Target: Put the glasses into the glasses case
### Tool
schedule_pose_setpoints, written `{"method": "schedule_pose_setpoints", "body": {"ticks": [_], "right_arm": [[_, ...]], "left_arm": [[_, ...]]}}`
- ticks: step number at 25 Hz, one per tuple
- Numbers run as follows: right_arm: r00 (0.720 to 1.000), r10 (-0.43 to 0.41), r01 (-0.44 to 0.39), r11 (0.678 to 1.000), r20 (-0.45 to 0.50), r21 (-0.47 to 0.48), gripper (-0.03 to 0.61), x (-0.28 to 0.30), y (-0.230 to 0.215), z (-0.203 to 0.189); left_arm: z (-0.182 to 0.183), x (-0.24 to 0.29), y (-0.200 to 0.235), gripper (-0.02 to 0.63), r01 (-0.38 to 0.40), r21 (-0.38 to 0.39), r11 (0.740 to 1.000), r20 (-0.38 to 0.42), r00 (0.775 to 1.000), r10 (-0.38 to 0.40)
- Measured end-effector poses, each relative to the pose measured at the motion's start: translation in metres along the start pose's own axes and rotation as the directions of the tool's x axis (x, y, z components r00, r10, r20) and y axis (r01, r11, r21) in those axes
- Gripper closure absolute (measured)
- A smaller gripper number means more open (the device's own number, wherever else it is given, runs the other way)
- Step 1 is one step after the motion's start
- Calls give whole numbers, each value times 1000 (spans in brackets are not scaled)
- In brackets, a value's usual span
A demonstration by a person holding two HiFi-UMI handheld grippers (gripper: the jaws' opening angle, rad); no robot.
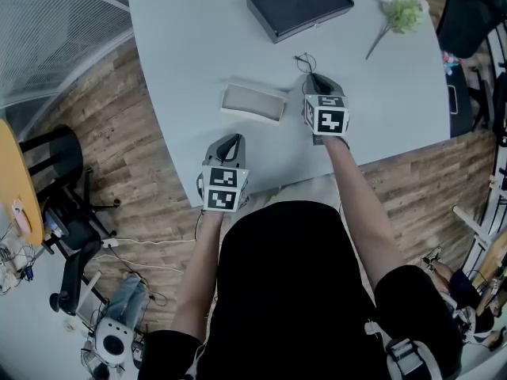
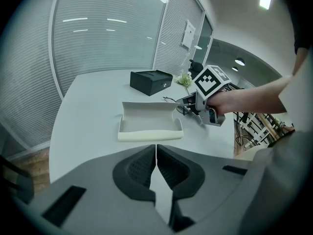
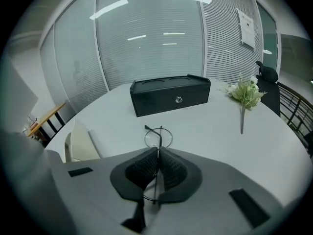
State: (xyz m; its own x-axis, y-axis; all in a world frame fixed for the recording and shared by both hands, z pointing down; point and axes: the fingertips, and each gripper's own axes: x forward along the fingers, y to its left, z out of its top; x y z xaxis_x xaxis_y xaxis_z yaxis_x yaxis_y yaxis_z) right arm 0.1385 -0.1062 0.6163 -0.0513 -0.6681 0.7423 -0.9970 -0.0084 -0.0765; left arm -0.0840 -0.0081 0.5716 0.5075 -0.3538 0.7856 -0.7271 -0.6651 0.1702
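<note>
- Glasses (image 3: 160,137): thin wire frame, held between the pads of the right tongs (image 3: 158,153), which are closed on it. The position is over the desk (image 1: 190,46), to the right of the glasses case (image 1: 253,101) and apart from it.
- Whether the frame is clear of the desk surface cannot be determined from these views.
- Orientation: in the right gripper view the long axis of the frame runs along the line of the tongs. One lens ring projects beyond the tips toward the black box (image 3: 170,99). The remainder of the wire runs back between the pads.
- Glasses case: open and empty, lid raised, tray facing up. Its long axis lies across the desk, roughly crosswise to the frame as it is held.
- Left tongs (image 2: 156,153): closed, nothing between the pads, positioned at the near edge of the desk just in front of the case.
- Step in hand, as judged: pick-up of the glasses is complete or nearly complete; transfer to the case is not yet done.
- Next move calls for:
  - a lift, then travel to the left until the frame is above the tray;
  - a turn of the frame until its long axis matches that of the case;
  - a low, gentle release, because the wire is thin and may bend or snag on the case rim.
</note>
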Motion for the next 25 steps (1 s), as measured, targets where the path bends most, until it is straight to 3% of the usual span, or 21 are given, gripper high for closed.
{"method": "schedule_pose_setpoints", "body": {"ticks": [15, 25], "right_arm": [[999, 29, -28, 999, 33, -43, 558, -31, 1, 9], [982, 136, -116, 981, 128, -155, 558, -88, 40, 43]], "left_arm": [[3, 2, -15, 589, 24, 7, 1000, 15, 1000, -24], [17, 12, -30, 589, 66, -6, 998, 55, 996, -66]]}}
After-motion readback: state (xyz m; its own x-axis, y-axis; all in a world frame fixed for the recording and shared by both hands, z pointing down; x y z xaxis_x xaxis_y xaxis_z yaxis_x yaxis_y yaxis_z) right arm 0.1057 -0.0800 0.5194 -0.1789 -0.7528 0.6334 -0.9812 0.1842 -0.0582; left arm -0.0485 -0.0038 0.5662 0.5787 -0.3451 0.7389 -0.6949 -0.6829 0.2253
